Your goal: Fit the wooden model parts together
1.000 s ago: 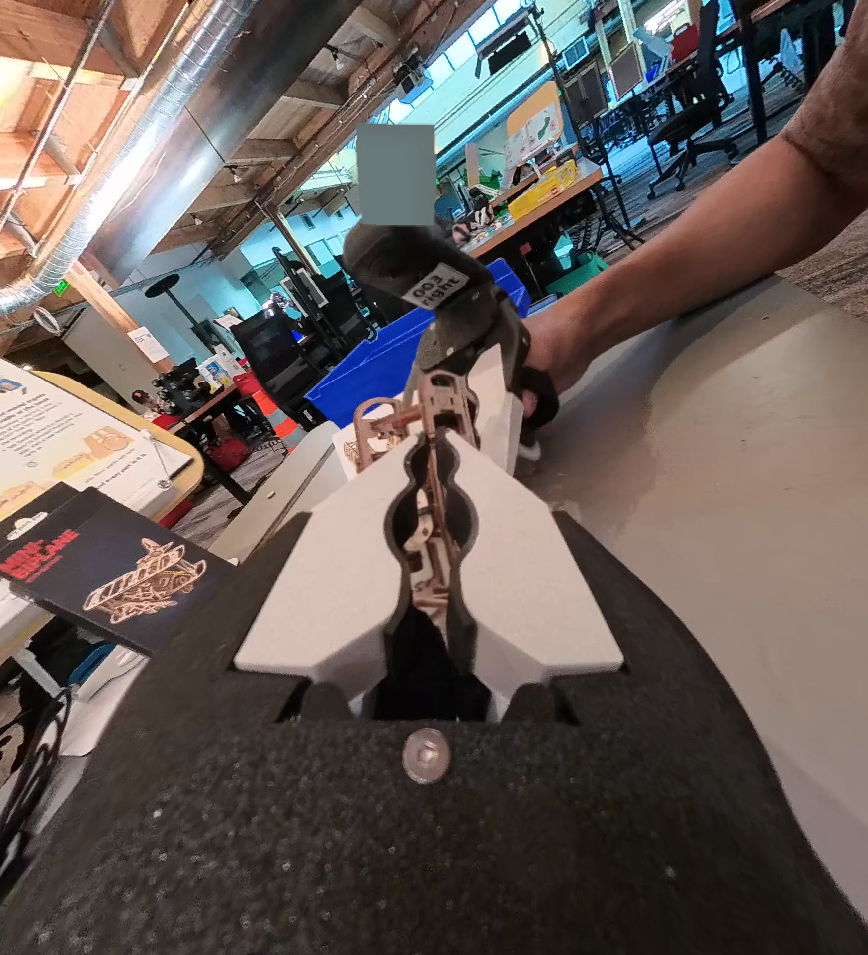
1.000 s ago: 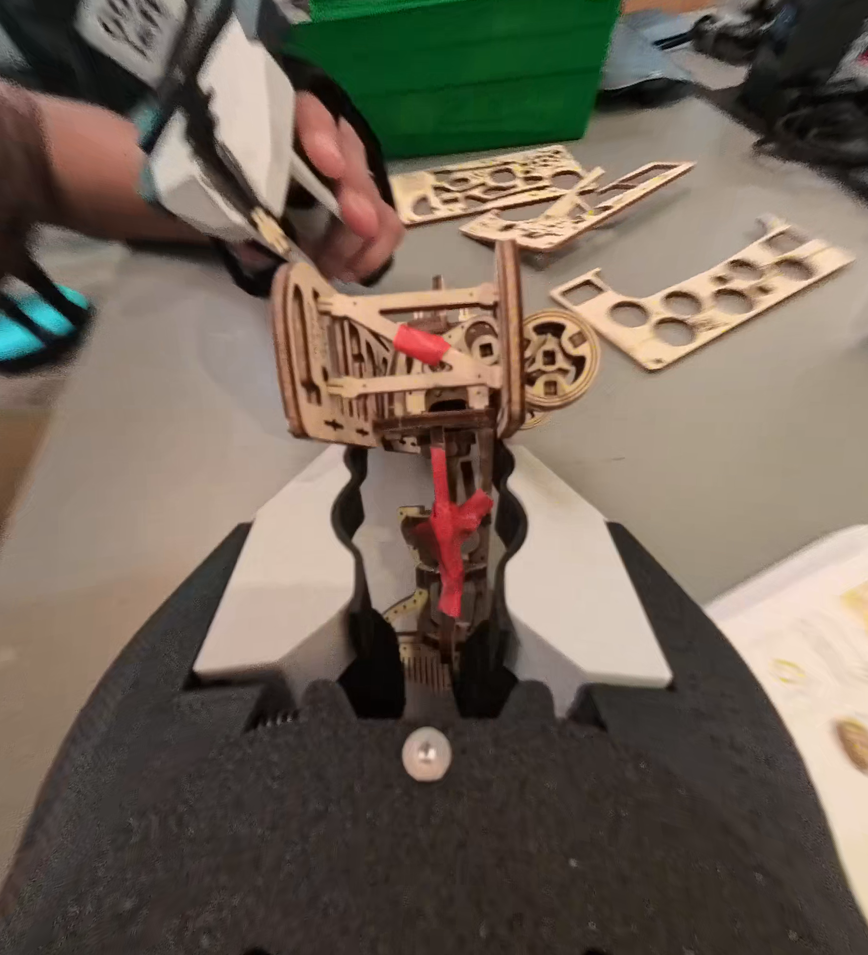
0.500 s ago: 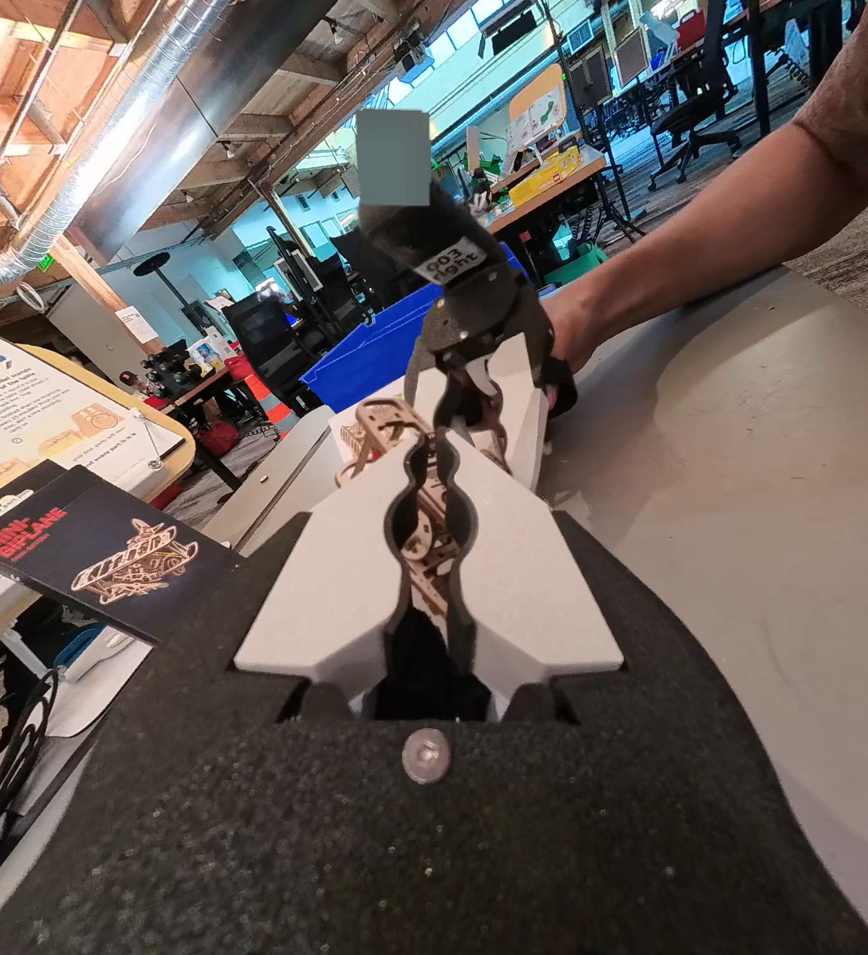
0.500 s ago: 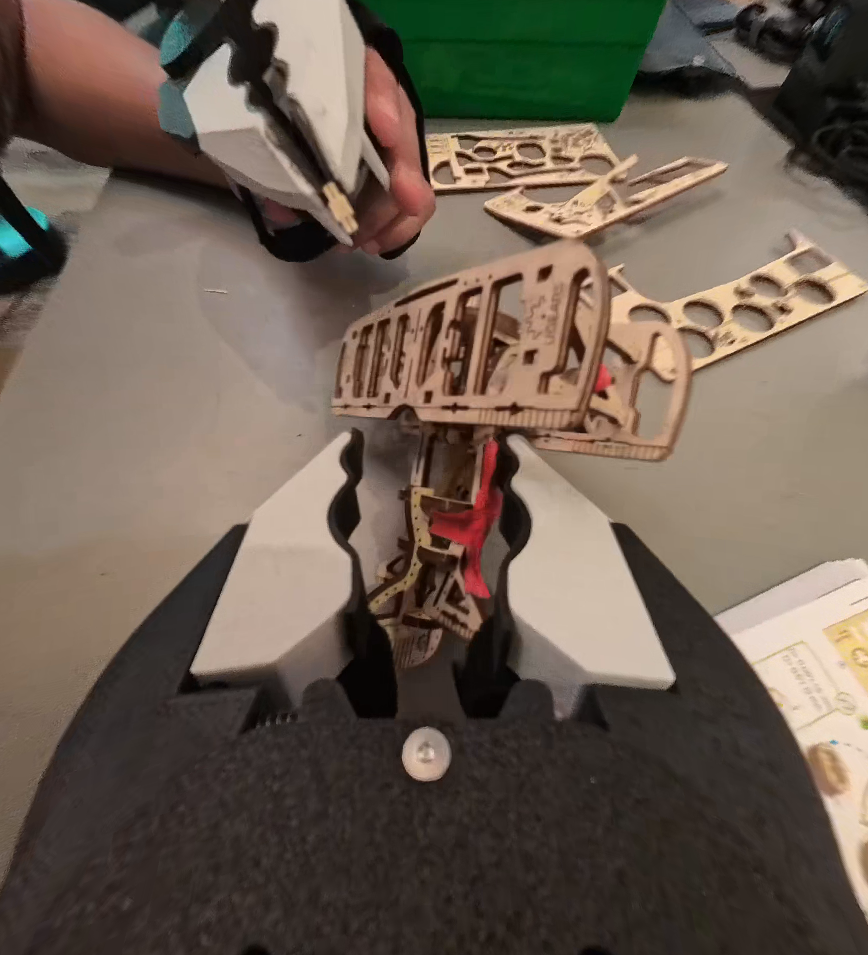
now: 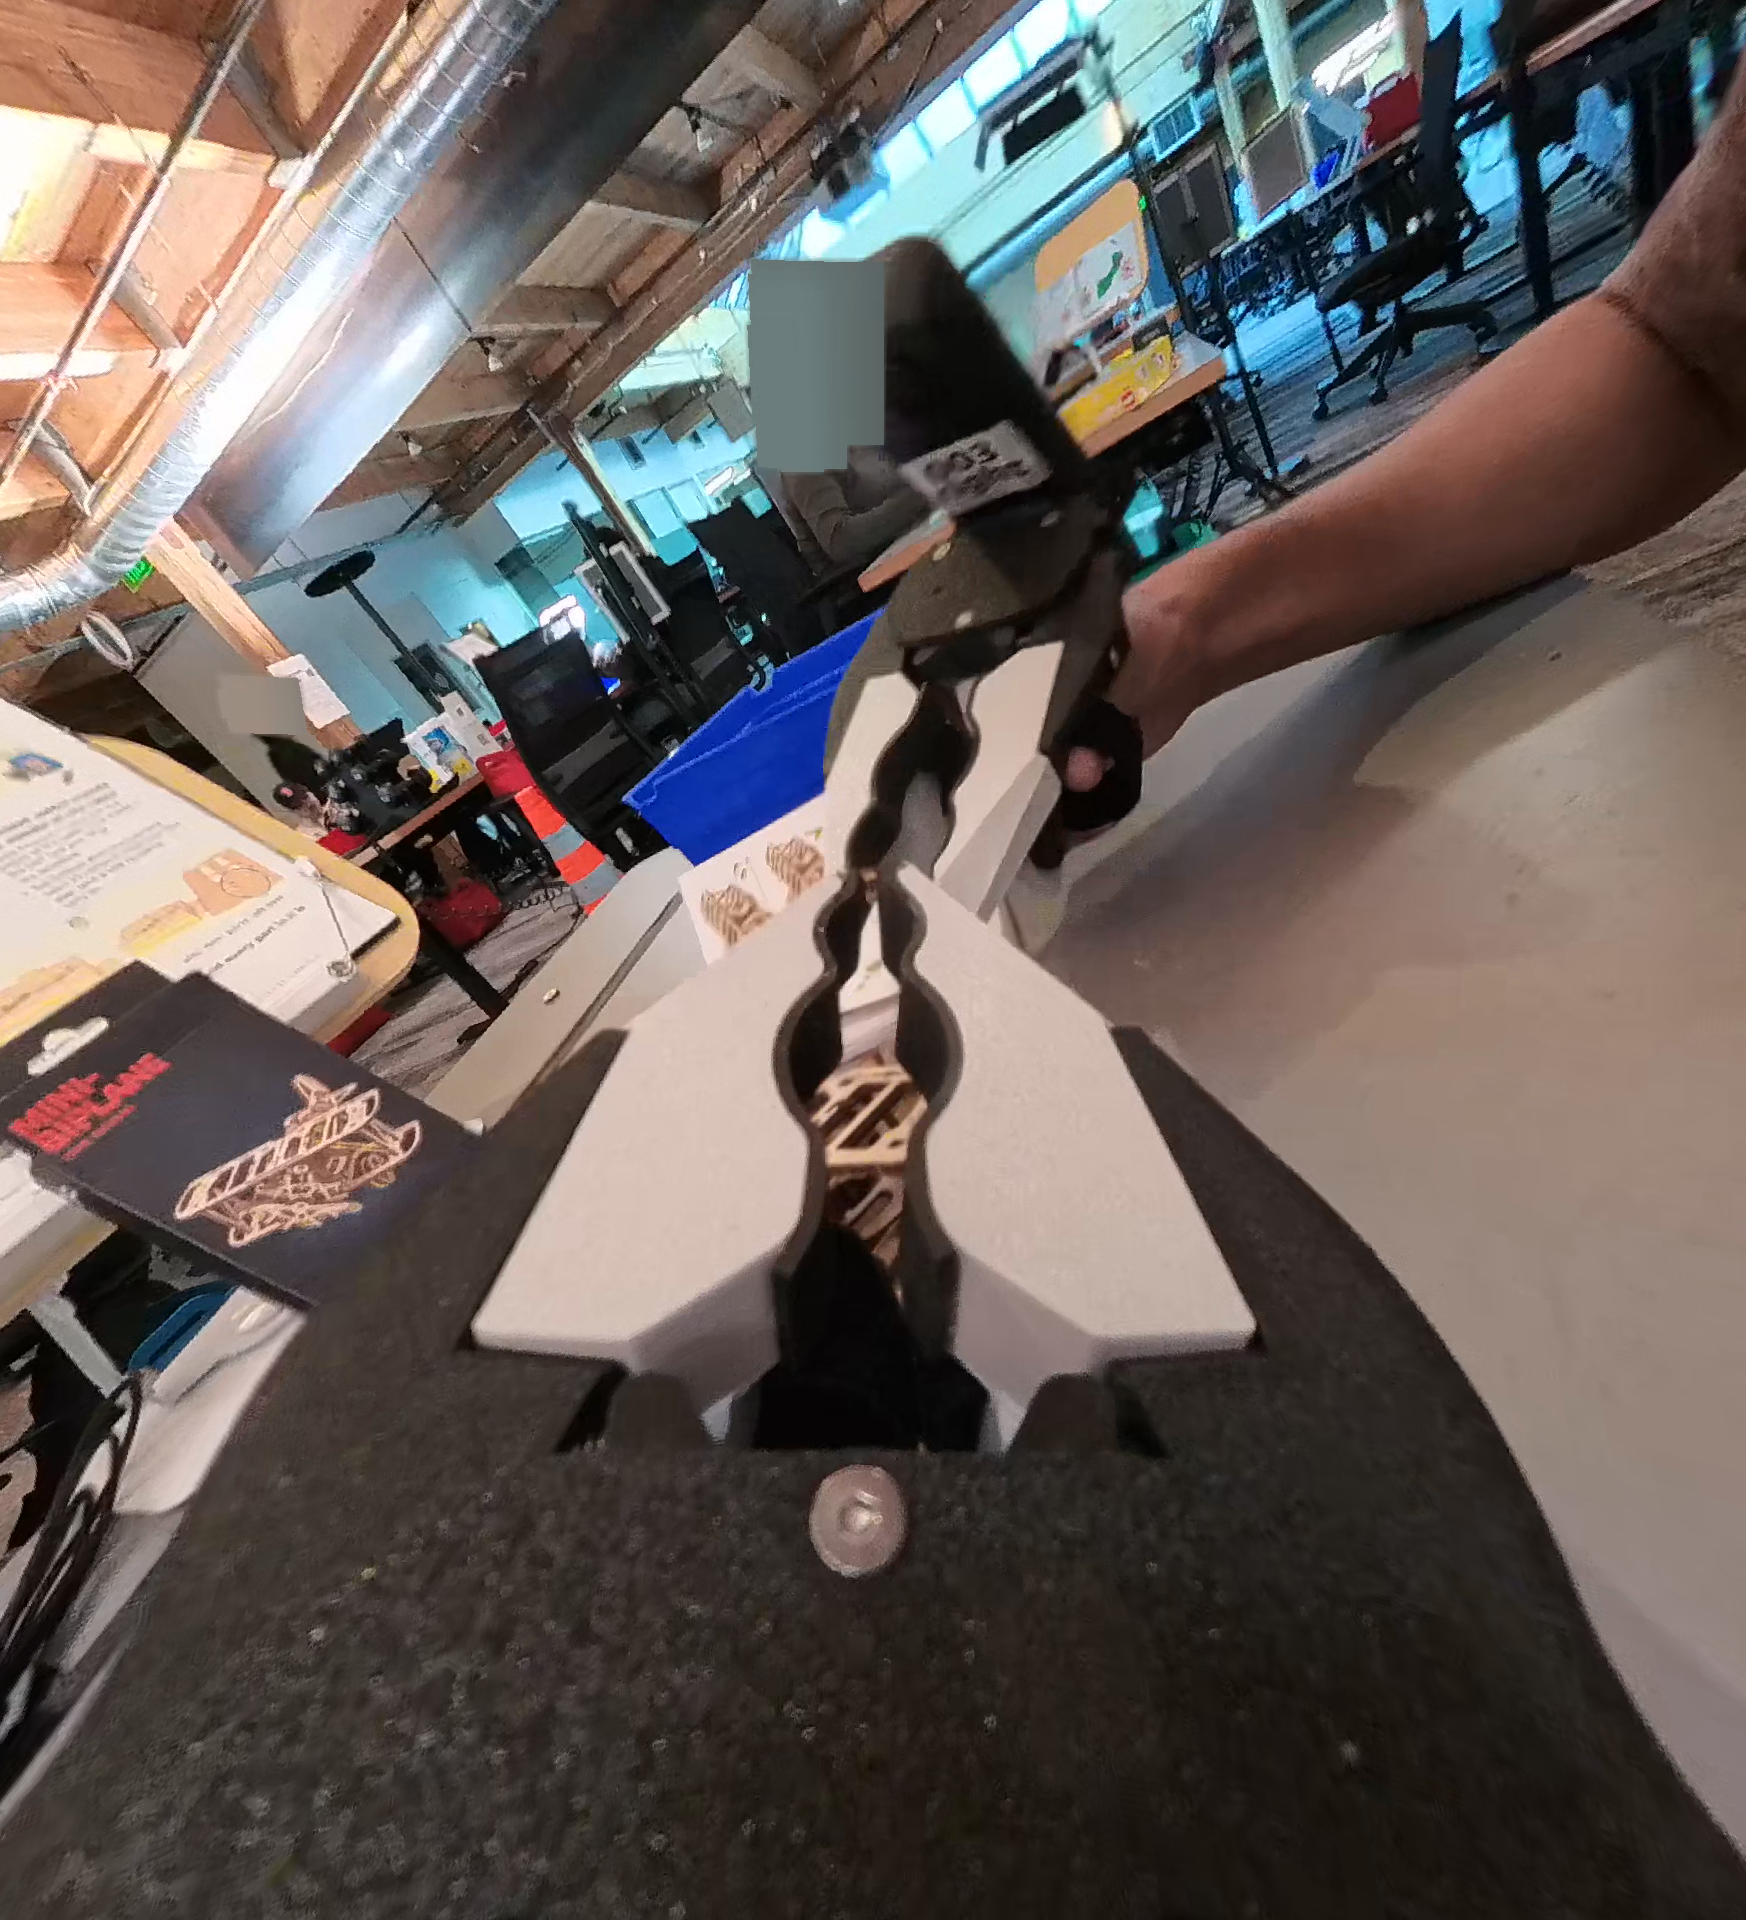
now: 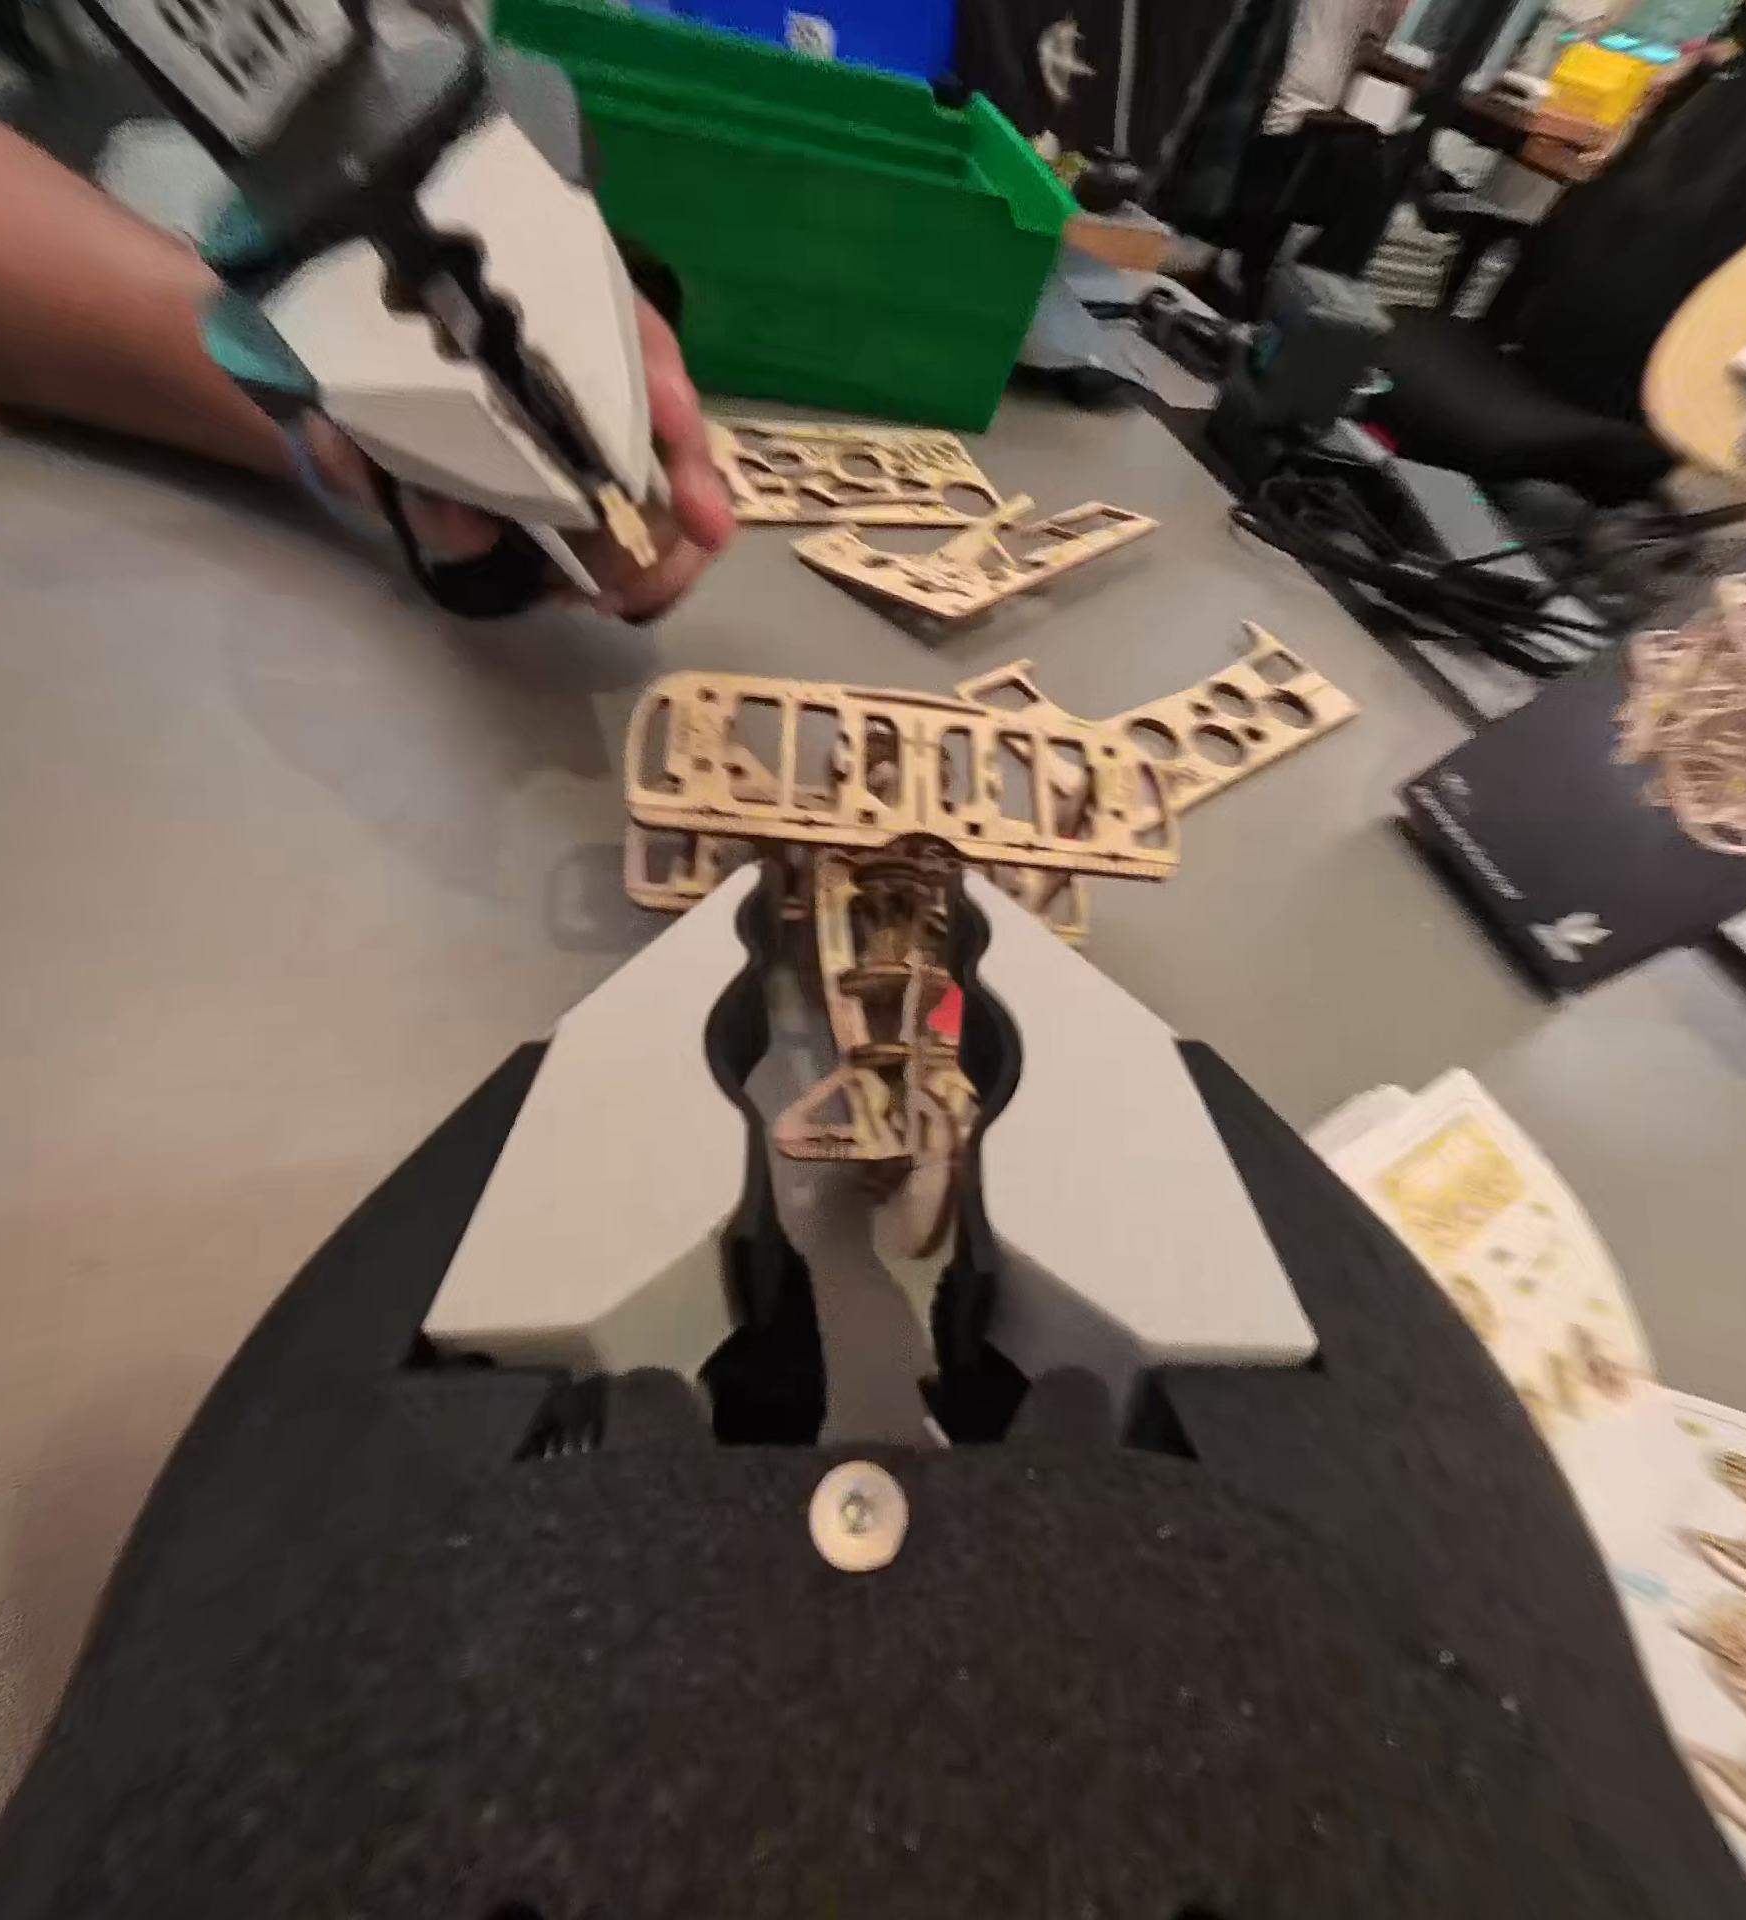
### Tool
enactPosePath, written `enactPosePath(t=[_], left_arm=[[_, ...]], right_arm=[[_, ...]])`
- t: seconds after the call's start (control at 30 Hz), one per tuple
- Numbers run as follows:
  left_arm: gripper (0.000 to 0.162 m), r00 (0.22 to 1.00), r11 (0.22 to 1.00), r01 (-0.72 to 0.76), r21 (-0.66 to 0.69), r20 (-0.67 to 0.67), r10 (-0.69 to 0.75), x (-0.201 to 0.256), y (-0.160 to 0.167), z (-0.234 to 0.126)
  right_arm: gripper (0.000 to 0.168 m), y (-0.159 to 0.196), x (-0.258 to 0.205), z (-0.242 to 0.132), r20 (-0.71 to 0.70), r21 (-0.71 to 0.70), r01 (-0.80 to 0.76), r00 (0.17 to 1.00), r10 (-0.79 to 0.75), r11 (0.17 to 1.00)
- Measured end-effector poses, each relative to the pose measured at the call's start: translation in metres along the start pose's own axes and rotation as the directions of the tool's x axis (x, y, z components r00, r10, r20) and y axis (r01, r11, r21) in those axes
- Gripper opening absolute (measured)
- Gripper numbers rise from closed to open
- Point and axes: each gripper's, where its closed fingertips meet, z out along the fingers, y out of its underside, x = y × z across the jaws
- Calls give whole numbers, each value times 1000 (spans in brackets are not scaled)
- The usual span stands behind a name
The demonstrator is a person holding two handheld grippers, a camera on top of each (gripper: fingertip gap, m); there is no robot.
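My right gripper [image 6: 858, 883] is shut on the tail end of a wooden biplane model [image 6: 900, 790]. The model's wings lie flat and level just beyond the fingertips, low over the grey table [image 6: 225, 831]. My left gripper [image 5: 874, 894] is shut on a small flat wooden part [image 5: 864, 1143] that sits between its jaws. In the right wrist view the left gripper [image 6: 630, 520] hangs at the upper left, above the table and apart from the model, with the part's tip [image 6: 632, 535] poking out. The right gripper [image 5: 910, 769] shows just beyond the left fingertips.
Punched-out wooden sheets [image 6: 962, 551] [image 6: 1222, 727] lie past the model. A green bin [image 6: 827, 208] stands behind them, with cables [image 6: 1420, 540] to its right. A black card [image 6: 1627, 821] and instruction pages [image 6: 1471, 1247] lie at the right. A blue bin [image 5: 744, 758] stands past the table edge. My right fingertips sit around 8 cm from my left ones. To the black card [image 6: 1627, 821]: right tips about 25 cm, left tips about 30 cm.
The right gripper has turned the model so its wings went from upright to flat, and lowered it. The two grippers, close together a second ago, have drawn apart; the left still holds its small part.
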Motion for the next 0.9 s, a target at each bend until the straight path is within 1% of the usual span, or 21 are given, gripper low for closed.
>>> enactPosePath(t=[0.03, 0.07, 0.1, 0.13, 0.17, 0.23, 0.27, 0.3, 0.4, 0.53, 0.6, 0.8, 0.9], left_arm=[[0, 1000, 1000, -5, 13, -3, 5, 2, -4, 0], [0, 1000, 1000, -16, 16, -6, 16, 4, -6, 1], [0, 1000, 999, -30, 18, -6, 30, 6, -8, 1], [0, 999, 999, -43, 30, -4, 43, 7, -10, 1], [0, 999, 998, -50, 44, -9, 51, 10, -13, 1], [0, 998, 996, -65, 60, -20, 66, 14, -17, 1], [0, 996, 994, -81, 72, -22, 82, 17, -20, 1], [0, 995, 992, -99, 82, -22, 101, 19, -23, 1], [0, 988, 984, -146, 100, -33, 150, 27, -28, 1], [0, 981, 978, -182, 104, -51, 188, 37, -29, 4], [0, 980, 978, -186, 97, -56, 192, 39, -28, 6], [0, 982, 980, -174, 93, -52, 179, 37, -28, 5], [0, 986, 984, -155, 87, -54, 160, 34, -26, 4]], right_arm=[[33, -5, -9, -2, 76, 22, -57, 996, 55, 998], [35, -10, -24, -4, 193, 35, -127, 974, 118, 991], [42, -16, -41, -7, 326, 39, -213, 926, 189, 976], [50, -23, -56, -11, 455, 33, -305, 852, 258, 952], [51, -30, -66, -14, 553, 13, -399, 767, 326, 917], [49, -40, -74, -18, 672, -39, -546, 606, 426, 837], [46, -41, -74, -17, 694, -65, -586, 555, 459, 808], [43, -43, -73, -18, 704, -72, -612, 528, 475, 787], [33, -52, -71, -21, 727, -61, -670, 478, 493, 740], [33, -58, -78, -23, 768, -87, -703, 404, 497, 706], [28, -59, -79, -23, 778, -90, -715, 384, 498, 693], [5, -57, -80, -22, 768, -82, -703, 408, 494, 707], [2, -57, -77, -20, 756, -63, -707, 428, 496, 705]])
